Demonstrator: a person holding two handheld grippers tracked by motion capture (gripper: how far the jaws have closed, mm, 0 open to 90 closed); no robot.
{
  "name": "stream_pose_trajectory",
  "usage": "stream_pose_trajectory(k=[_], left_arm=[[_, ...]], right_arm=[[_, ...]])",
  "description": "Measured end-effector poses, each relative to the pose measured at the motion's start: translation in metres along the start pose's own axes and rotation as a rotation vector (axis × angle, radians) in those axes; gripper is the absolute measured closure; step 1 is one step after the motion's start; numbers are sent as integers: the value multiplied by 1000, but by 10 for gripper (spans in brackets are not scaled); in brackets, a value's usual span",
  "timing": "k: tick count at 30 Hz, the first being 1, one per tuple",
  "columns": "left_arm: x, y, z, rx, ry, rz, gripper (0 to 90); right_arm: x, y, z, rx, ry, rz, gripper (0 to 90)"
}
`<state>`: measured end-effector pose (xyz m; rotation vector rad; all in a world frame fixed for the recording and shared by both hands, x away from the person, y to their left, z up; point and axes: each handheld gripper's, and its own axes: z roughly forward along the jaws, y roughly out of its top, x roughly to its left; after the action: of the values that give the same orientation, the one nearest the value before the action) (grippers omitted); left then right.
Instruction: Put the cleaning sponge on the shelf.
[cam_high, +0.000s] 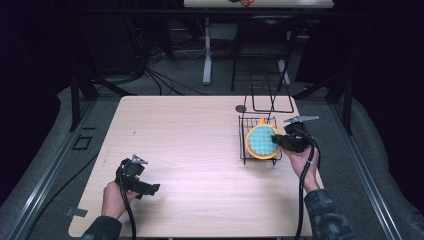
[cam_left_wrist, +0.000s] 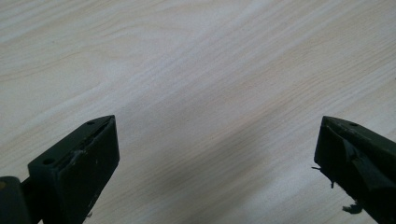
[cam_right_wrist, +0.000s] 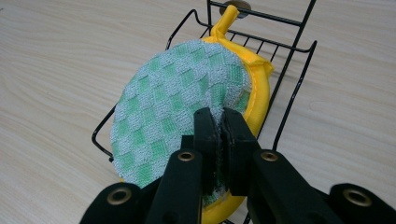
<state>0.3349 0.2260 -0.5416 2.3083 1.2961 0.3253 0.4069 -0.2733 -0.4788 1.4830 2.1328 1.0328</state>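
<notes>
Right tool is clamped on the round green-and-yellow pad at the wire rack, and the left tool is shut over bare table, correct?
Not quite. The left tool is open: the left gripper view shows its jaws wide apart over bare table. The right tool is indeed clamped on the pad at the rack.

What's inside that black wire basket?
A round pad, green-checked with a yellow rim, sits in the wire basket, tilted over its edge. The right gripper has its fingers pinched on the pad. The pad covers the basket's floor, so anything beneath it is hidden.
</notes>
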Motion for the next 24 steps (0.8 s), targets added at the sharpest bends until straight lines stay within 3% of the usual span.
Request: stream_pose_trajectory(k=[13,24], left_arm=[[0,0,0,6,-4,4,2],[1,0,0,1,-4,-2,2]], right_arm=[[-1,4,17,9,3,-30,859],[-4,2,26,31,-10,-7,857]])
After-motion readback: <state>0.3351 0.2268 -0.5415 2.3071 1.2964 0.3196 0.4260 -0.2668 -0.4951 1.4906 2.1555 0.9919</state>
